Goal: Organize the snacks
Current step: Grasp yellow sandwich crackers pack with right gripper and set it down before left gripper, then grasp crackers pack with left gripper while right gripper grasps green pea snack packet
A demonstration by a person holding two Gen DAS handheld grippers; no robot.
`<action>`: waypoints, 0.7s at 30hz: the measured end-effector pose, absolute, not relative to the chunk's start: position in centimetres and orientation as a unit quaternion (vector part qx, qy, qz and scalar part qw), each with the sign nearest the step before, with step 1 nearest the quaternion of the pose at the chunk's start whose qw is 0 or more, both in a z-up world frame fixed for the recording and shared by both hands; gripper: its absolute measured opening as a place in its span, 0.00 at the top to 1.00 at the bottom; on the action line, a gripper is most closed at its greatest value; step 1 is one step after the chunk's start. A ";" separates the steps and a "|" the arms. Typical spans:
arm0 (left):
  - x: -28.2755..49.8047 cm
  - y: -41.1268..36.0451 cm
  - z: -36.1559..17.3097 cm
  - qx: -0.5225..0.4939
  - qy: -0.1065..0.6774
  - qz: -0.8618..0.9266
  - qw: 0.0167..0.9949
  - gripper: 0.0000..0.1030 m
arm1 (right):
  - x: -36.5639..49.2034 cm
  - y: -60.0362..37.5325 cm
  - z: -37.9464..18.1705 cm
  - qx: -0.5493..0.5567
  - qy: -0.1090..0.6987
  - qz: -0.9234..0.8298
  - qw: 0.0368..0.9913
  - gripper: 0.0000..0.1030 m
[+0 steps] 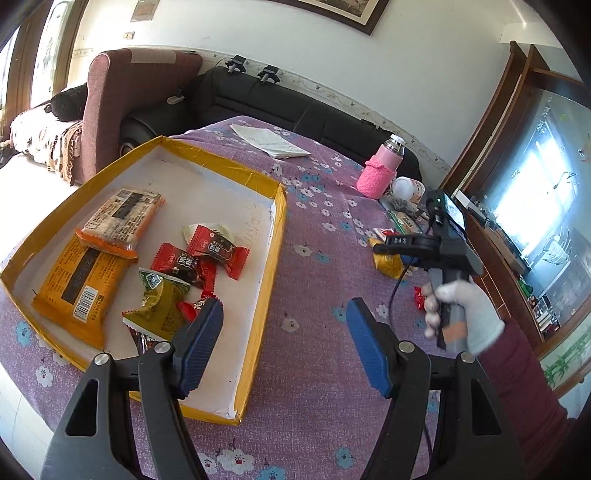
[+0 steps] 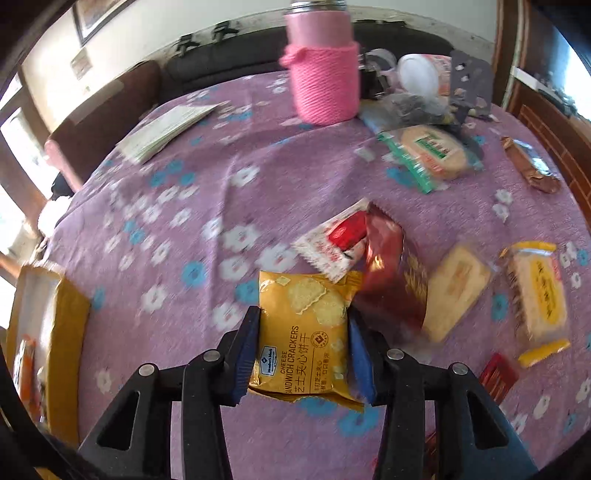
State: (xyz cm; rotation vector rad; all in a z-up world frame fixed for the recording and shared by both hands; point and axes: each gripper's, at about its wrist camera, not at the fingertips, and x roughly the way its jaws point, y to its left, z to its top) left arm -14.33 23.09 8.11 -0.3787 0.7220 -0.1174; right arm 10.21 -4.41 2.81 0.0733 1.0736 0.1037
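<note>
Purple floral tablecloth (image 1: 314, 350), one yellow-edged tray (image 1: 258, 314), two orange packets (image 1: 122, 218)

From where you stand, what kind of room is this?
Most likely a home living room: a black sofa and a maroon armchair stand behind a table with a purple flowered cloth, and a framed picture hangs on the wall.

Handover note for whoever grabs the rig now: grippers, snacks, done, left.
Left gripper: open, empty, beside the yellow tray.
Right gripper: straddles the cheese cracker pack on the tablecloth; grip unclear.
Done: orange packs, red candies and a green pack lie in the tray.
Left: cracker pack plus loose snacks right of it.
</note>
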 end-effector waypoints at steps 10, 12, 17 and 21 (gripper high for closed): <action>-14.4 21.5 7.9 -0.173 0.360 -0.079 0.913 0.33 | 0.2 -7.3 6.3 0.164 0.513 0.234 0.809 0.52; -14.3 20.9 7.7 -0.172 0.366 -0.087 0.911 0.33 | -0.9 -11.2 8.3 0.162 0.468 0.197 0.846 0.46; -13.4 18.3 6.8 -0.164 0.389 -0.114 0.899 0.33 | -3.0 -18.0 8.2 0.116 0.450 0.104 0.879 0.38; -12.9 16.0 6.3 -0.159 0.410 -0.135 0.888 0.33 | -2.8 -20.0 6.3 0.126 0.450 0.089 0.880 0.38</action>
